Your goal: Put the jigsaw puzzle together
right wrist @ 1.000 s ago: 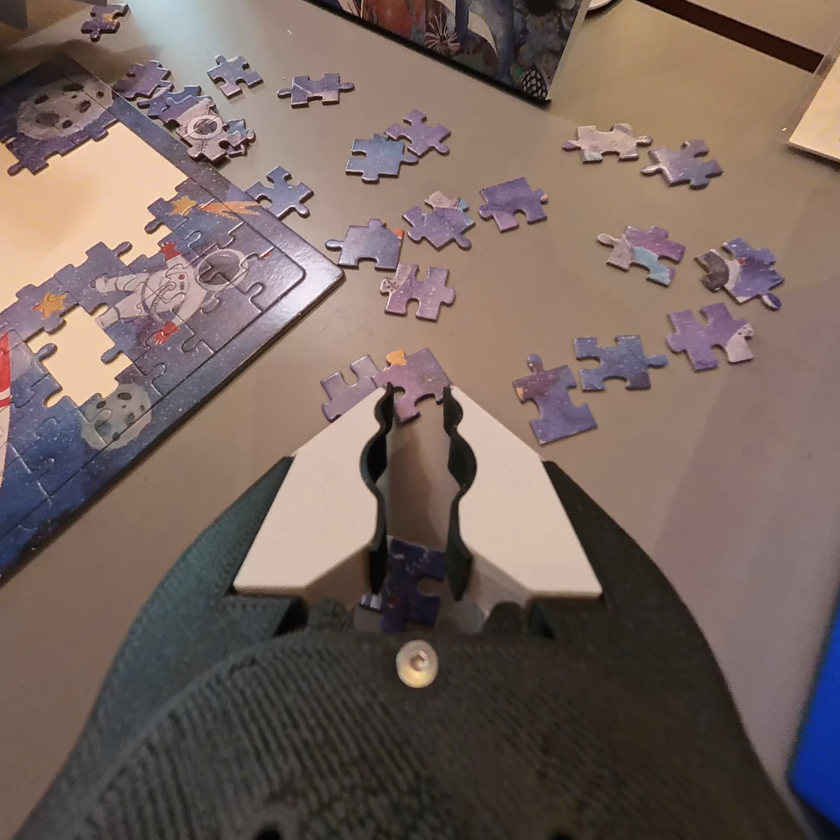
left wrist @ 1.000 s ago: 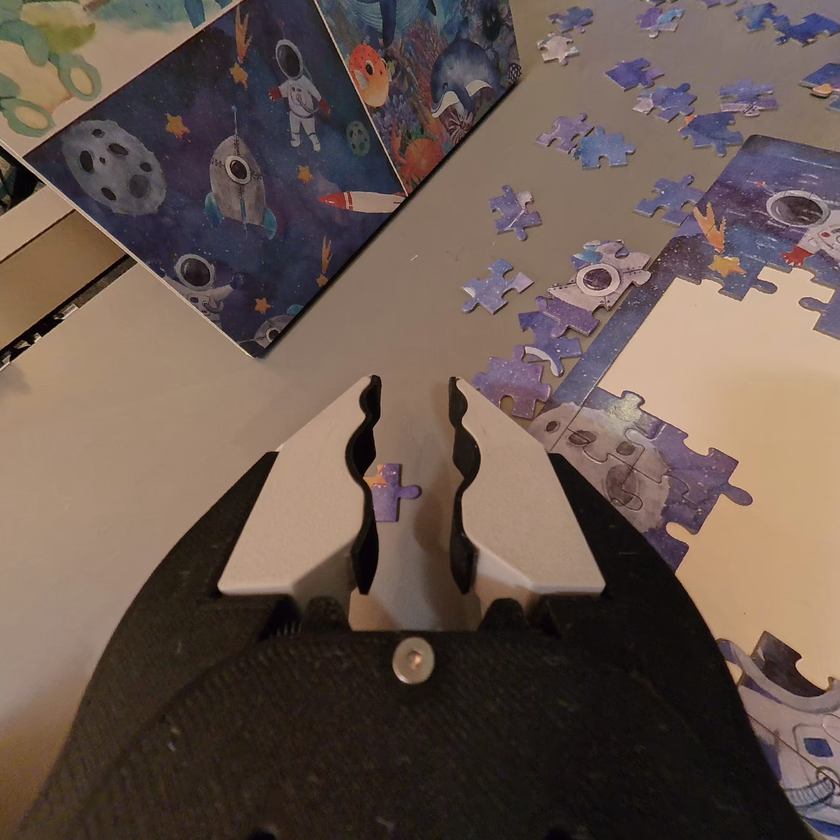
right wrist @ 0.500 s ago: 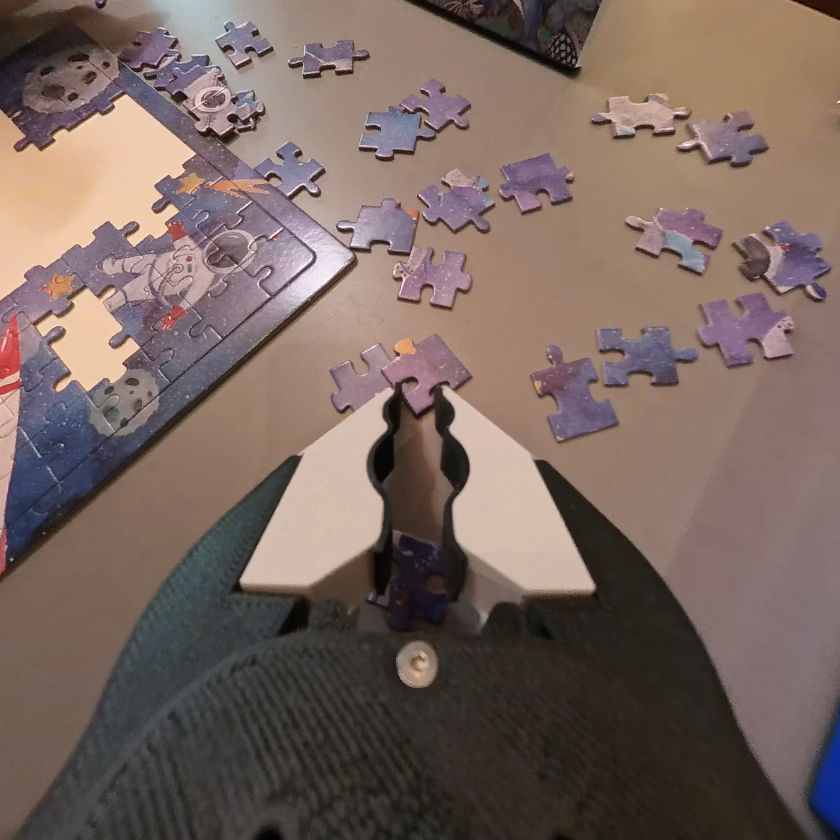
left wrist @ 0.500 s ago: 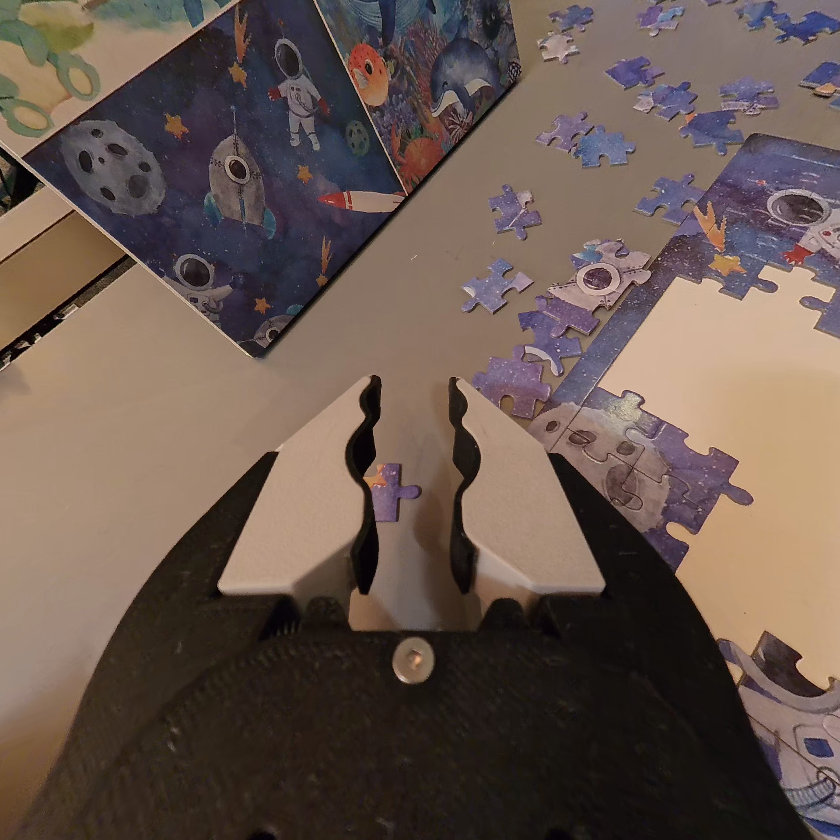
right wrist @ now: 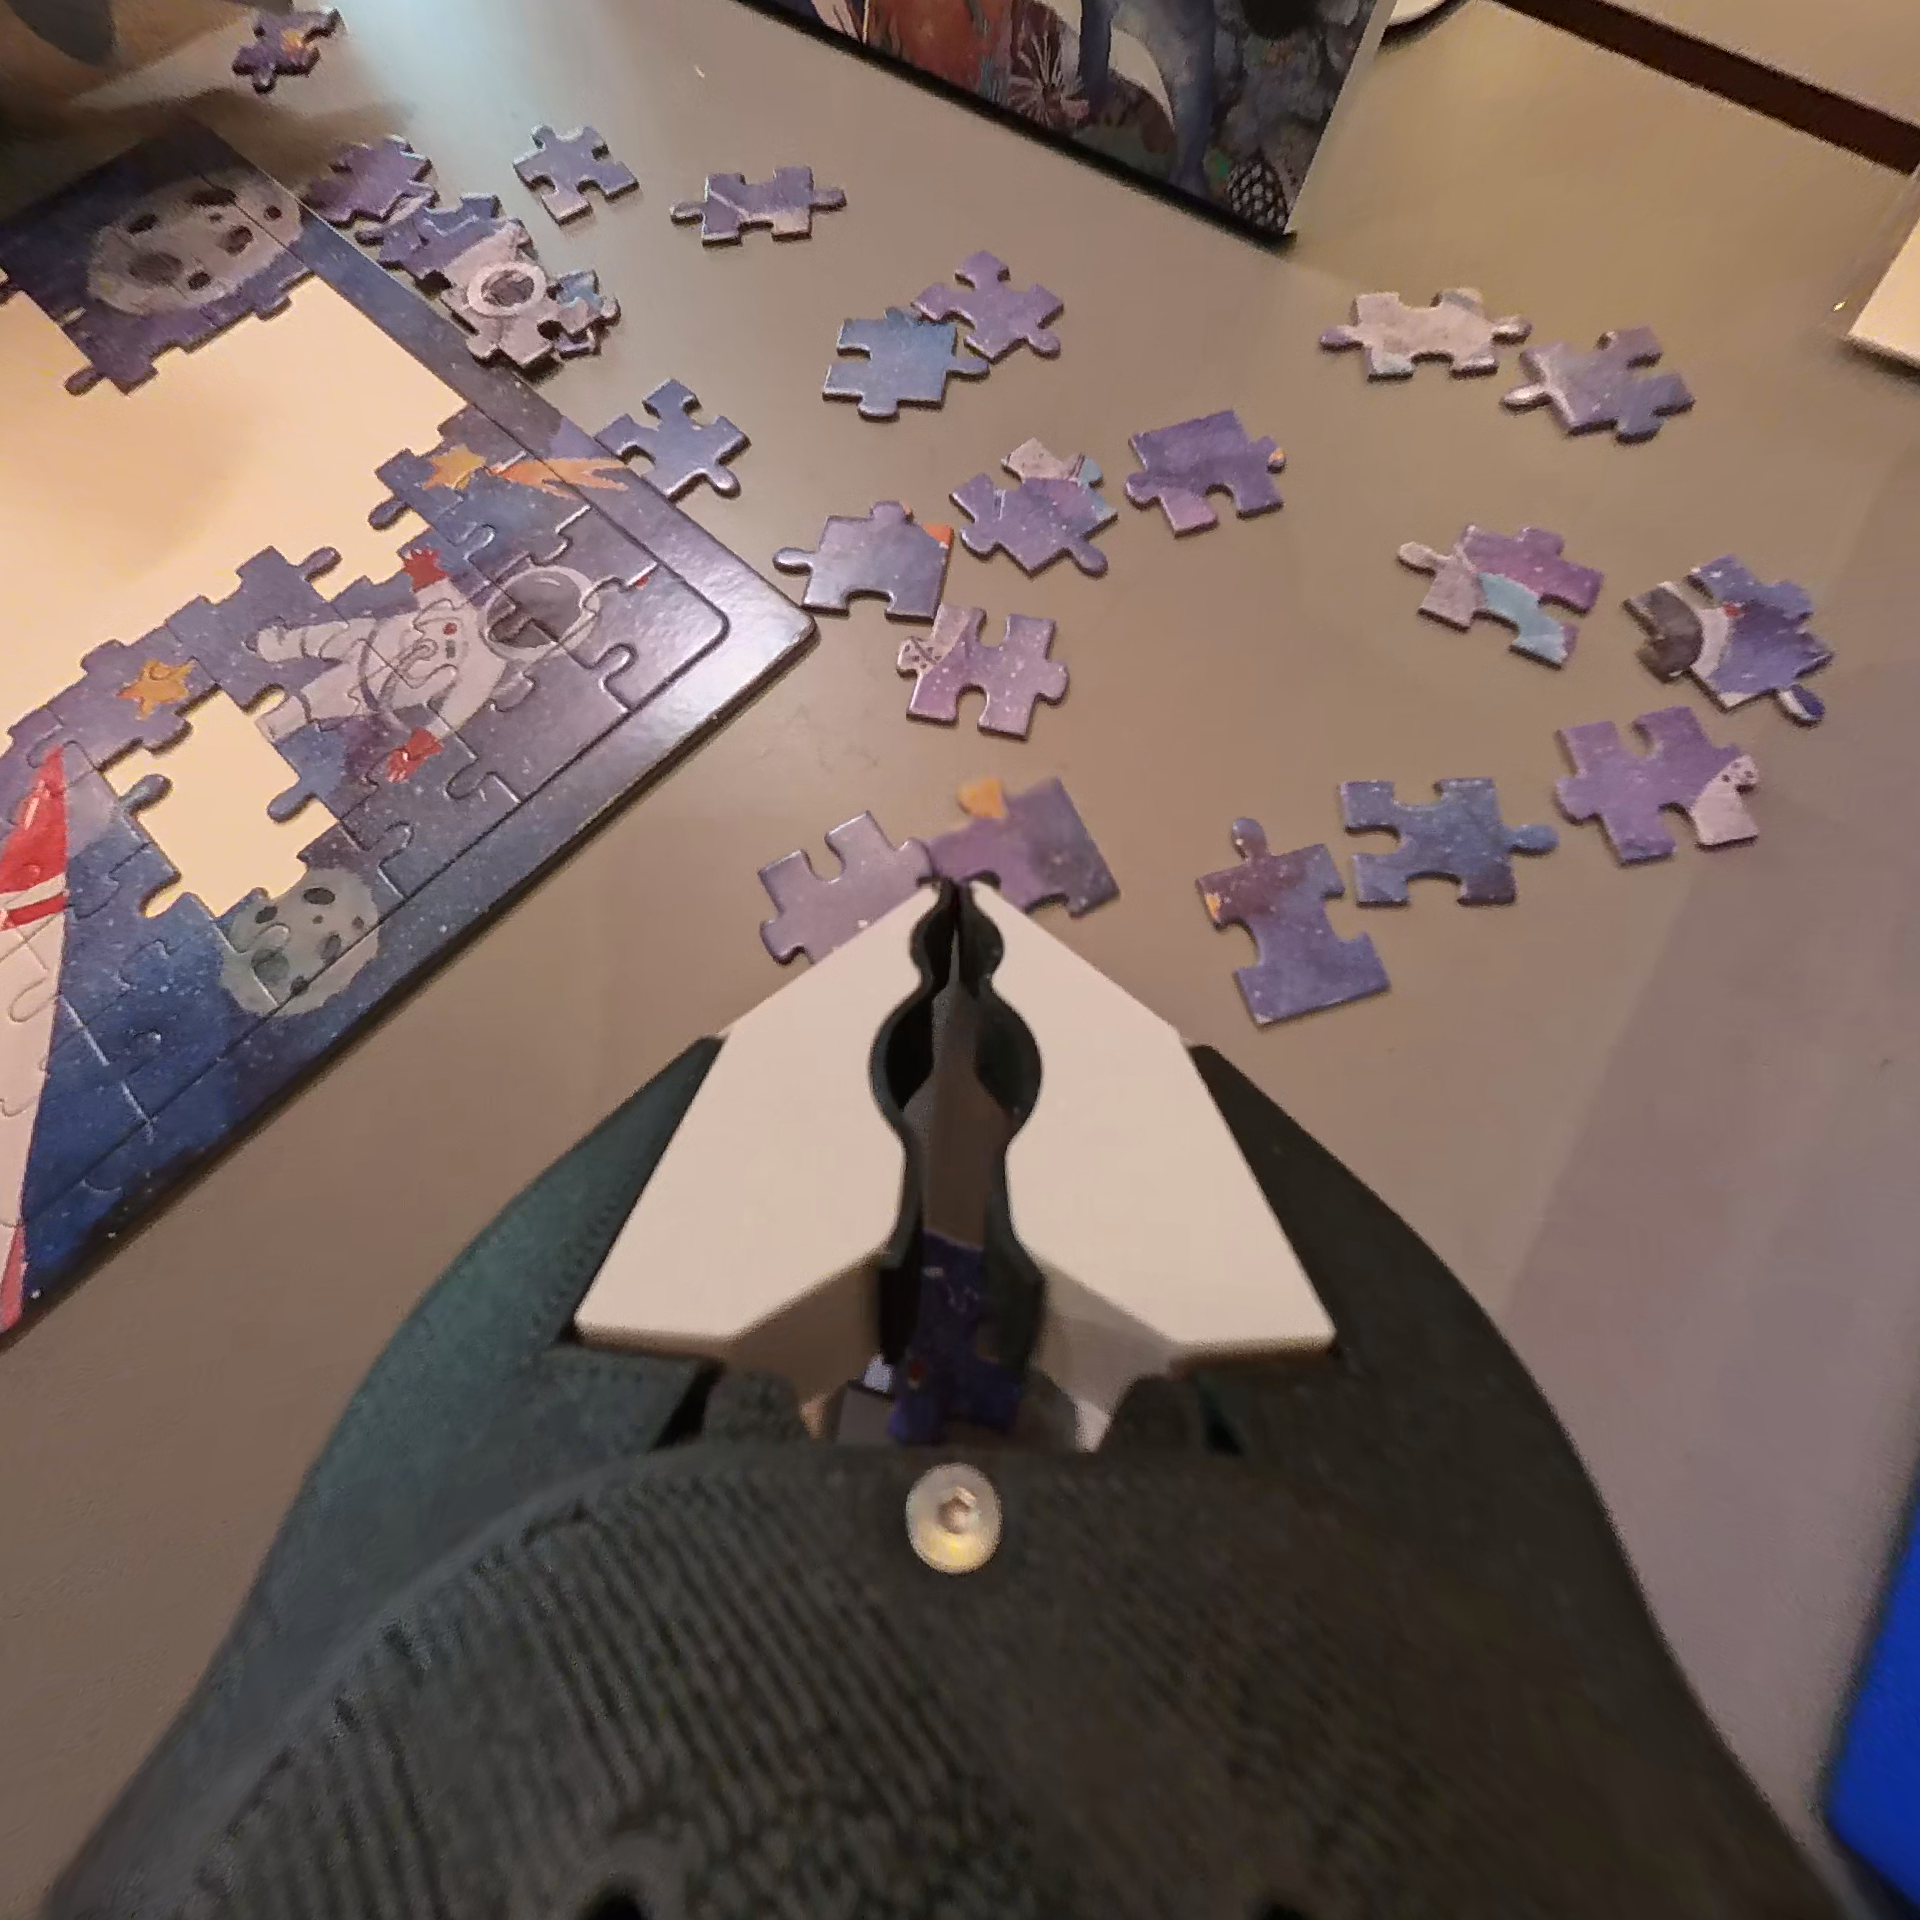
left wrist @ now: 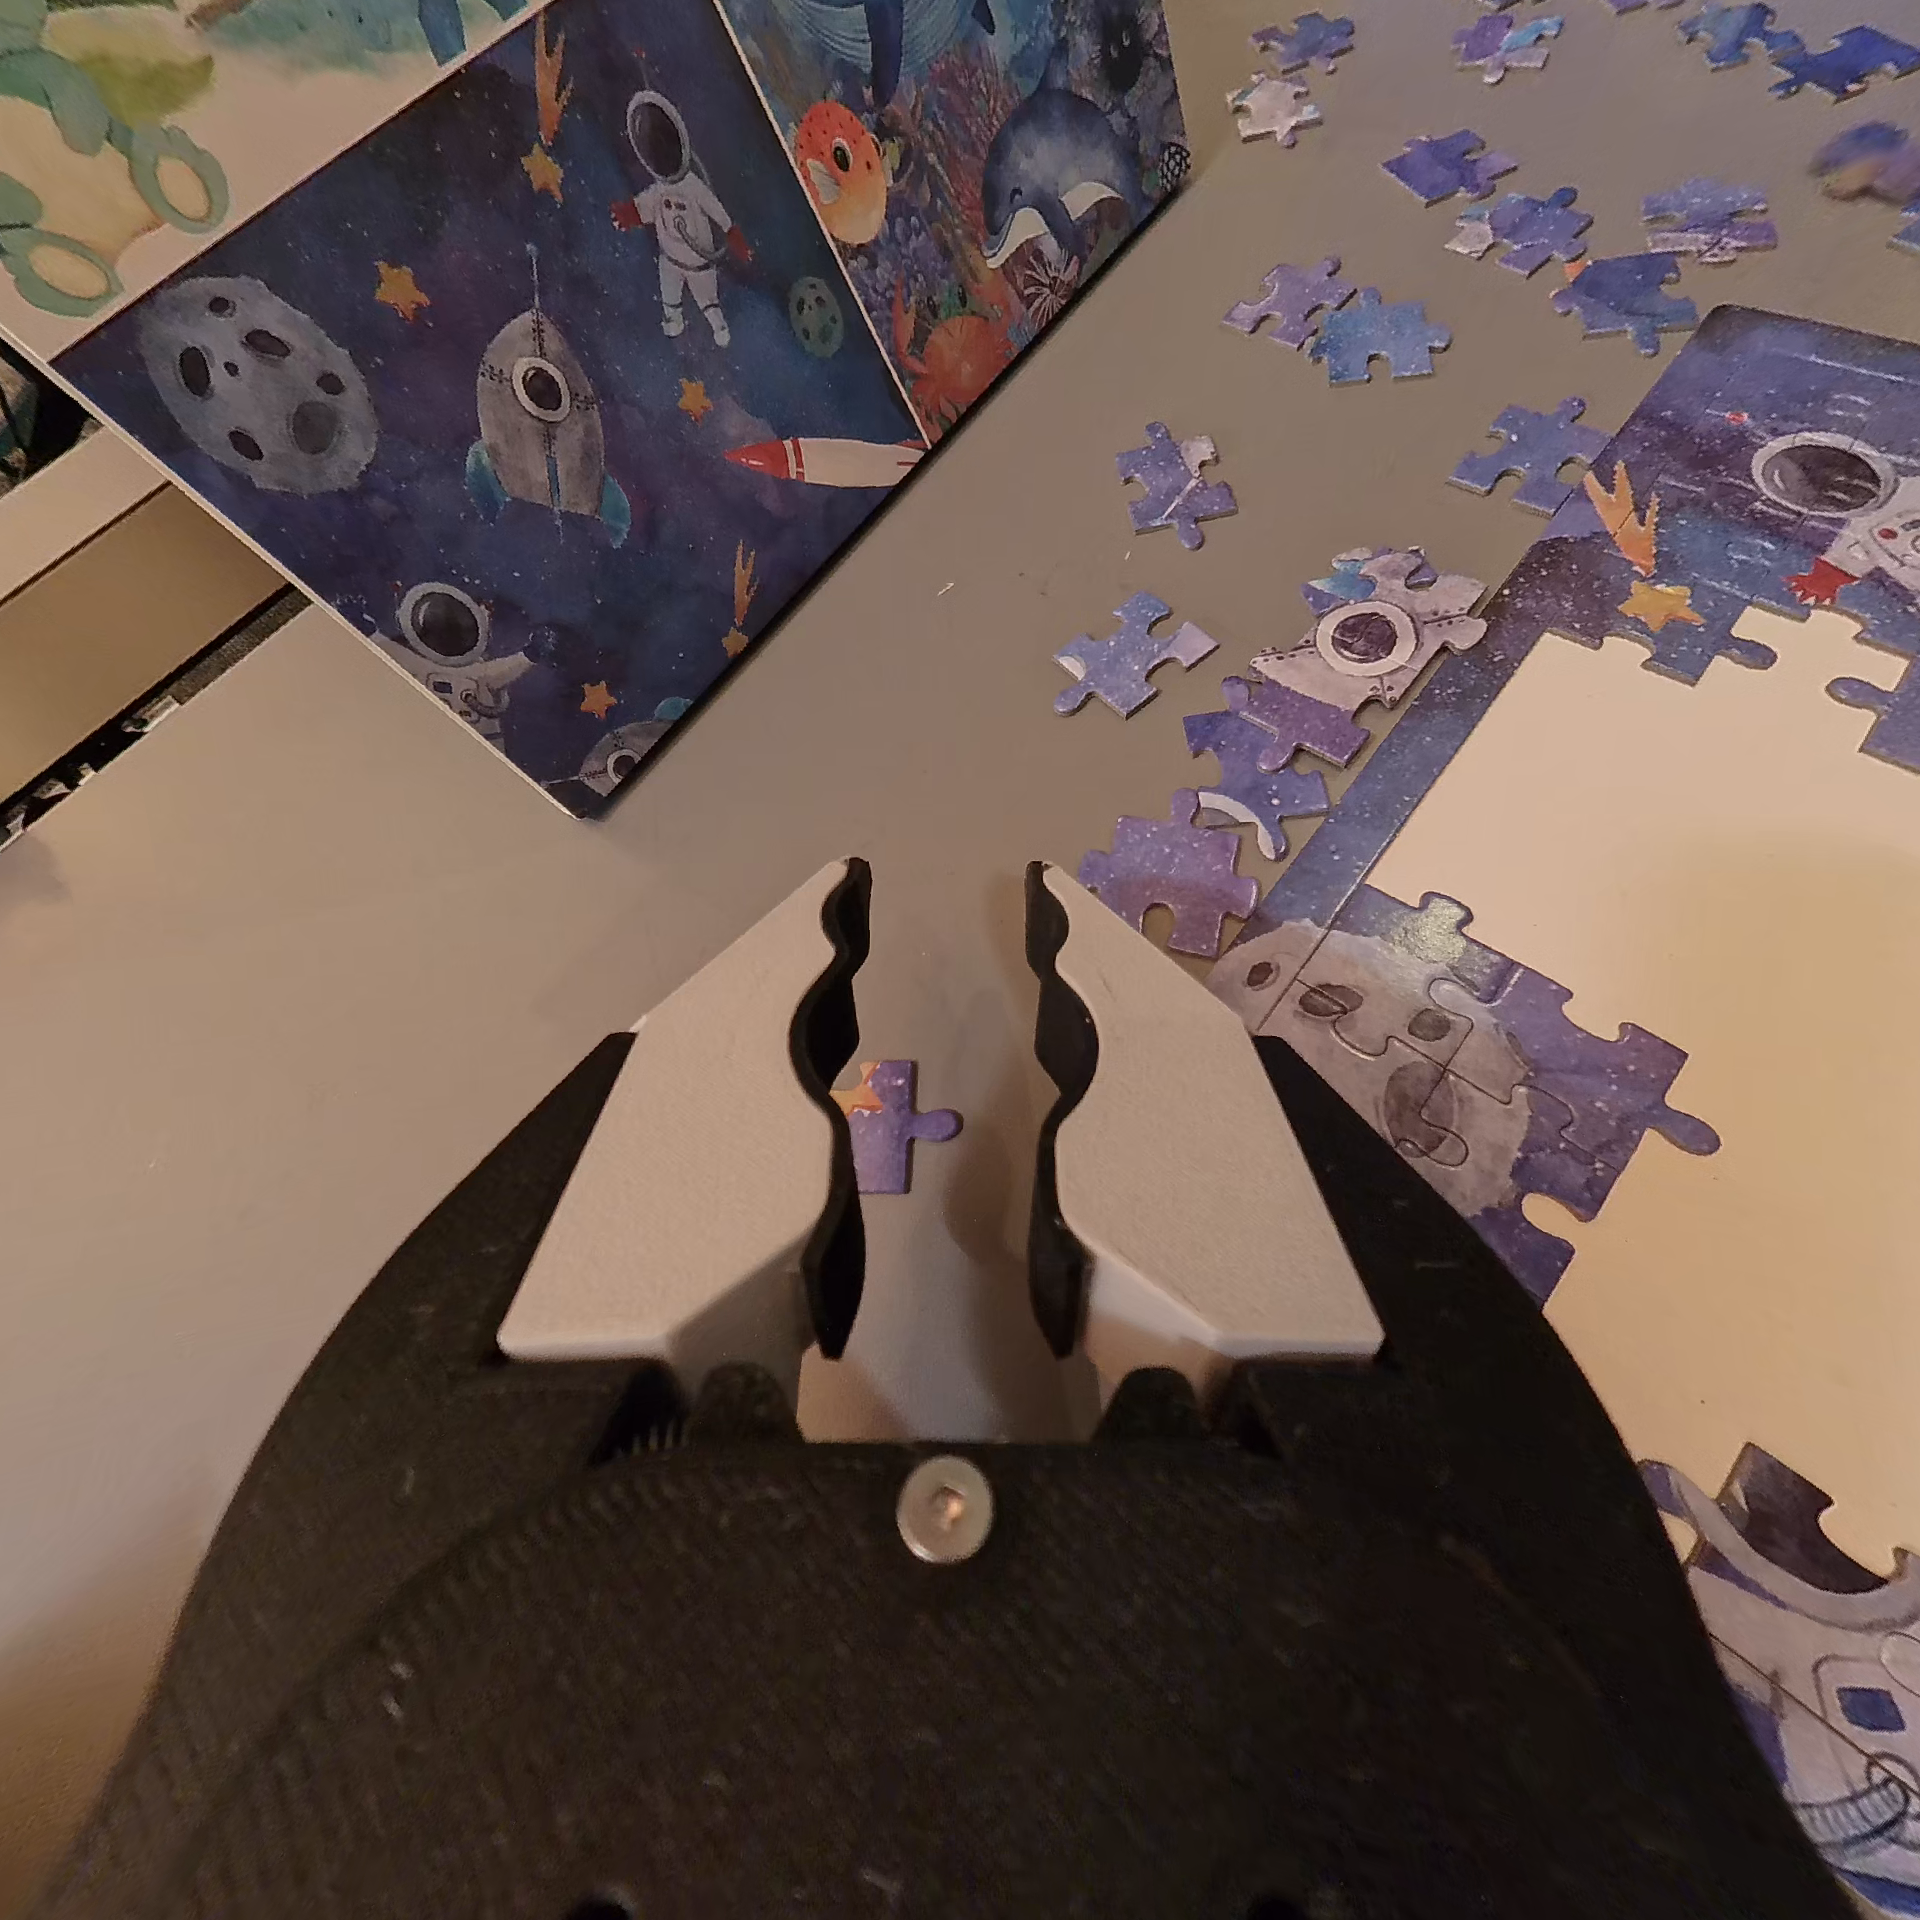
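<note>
My right gripper (right wrist: 954,894) is shut, its tips pinching the near corner of a purple puzzle piece (right wrist: 1039,847) with an orange tab, which overlaps a neighbouring purple piece (right wrist: 831,894). A dark blue piece (right wrist: 951,1335) shows deep between the finger bases. My left gripper (left wrist: 945,873) is open above the grey table, and a small purple piece with an orange star (left wrist: 894,1127) lies on the table between its fingers, touching neither pad. The partly filled space puzzle board (left wrist: 1351,831) lies to its right and shows in the right wrist view (right wrist: 665,644).
Several loose purple pieces (right wrist: 1455,842) are scattered on the table right of the board, and more (left wrist: 1132,655) lie beside its corner. A picture box with a space scene (left wrist: 468,416) stands at the back left. A blue object (right wrist: 1881,1683) is at the right edge. The gap from one gripper's tips to the other's is roughly 35 centimeters.
My right gripper's fingers closed from a narrow gap to shut on the purple piece, which shifted a little to the right. The left gripper has not moved.
</note>
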Action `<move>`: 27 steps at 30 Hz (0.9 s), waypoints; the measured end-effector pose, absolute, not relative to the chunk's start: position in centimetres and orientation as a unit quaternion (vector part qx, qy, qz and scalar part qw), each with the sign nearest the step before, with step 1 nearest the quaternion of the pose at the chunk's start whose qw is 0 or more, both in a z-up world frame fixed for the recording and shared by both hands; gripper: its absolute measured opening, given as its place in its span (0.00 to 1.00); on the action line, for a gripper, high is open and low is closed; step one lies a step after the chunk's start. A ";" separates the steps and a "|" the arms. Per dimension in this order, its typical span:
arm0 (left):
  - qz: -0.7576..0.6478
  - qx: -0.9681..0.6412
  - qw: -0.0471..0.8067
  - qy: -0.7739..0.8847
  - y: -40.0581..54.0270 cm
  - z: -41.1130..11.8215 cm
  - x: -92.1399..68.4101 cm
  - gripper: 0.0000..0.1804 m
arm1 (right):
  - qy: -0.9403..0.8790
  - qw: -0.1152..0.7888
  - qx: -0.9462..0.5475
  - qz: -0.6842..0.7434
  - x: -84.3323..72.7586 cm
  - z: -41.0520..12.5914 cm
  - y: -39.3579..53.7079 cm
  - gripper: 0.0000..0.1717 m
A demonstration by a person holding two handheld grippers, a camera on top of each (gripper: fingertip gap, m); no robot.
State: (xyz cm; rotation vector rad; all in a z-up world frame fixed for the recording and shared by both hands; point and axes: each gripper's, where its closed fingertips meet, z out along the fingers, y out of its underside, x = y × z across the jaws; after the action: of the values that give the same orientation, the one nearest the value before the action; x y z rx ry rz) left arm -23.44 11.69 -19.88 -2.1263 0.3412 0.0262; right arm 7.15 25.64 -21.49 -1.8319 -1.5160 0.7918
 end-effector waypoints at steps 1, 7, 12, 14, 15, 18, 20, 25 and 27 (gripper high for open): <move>0.011 -0.869 0.474 0.139 11.7 -19.9 -23.4 0.16 | -0.573 0.314 -0.694 0.303 7.1 -21.4 25.6 0.00; 0.011 -0.869 0.474 0.139 11.7 -19.9 -23.4 0.16 | -0.575 0.313 -0.694 0.300 7.1 -21.5 25.6 0.00; 0.011 -0.869 0.475 0.139 11.7 -19.9 -23.5 0.16 | -0.577 0.315 -0.695 0.291 7.1 -21.7 25.8 0.01; 0.011 -0.869 0.475 0.139 11.7 -19.9 -23.5 0.16 | -0.576 0.315 -0.696 0.291 7.1 -21.7 25.8 0.01; 0.011 -0.869 0.475 0.139 11.7 -19.9 -23.5 0.16 | -0.576 0.316 -0.696 0.291 7.1 -21.7 25.8 0.01; 0.011 -0.869 0.475 0.139 11.7 -19.9 -23.5 0.16 | -0.576 0.317 -0.696 0.291 7.1 -21.7 25.8 0.02; 0.011 -0.869 0.475 0.139 11.7 -19.9 -23.5 0.16 | -0.575 0.318 -0.696 0.290 7.0 -21.7 25.9 0.02; 0.011 -0.869 0.475 0.139 11.7 -19.8 -23.5 0.16 | -0.574 0.321 -0.696 0.289 7.0 -21.6 25.9 0.03; 0.011 -0.869 0.475 0.139 11.7 -19.8 -23.5 0.16 | -0.573 0.322 -0.696 0.289 7.0 -21.6 25.9 0.04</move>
State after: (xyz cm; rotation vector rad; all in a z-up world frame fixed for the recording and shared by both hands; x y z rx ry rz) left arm -23.47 11.69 -19.84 -2.1236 0.3405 0.0268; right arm 7.01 25.95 -21.60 -1.8278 -1.5057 0.7587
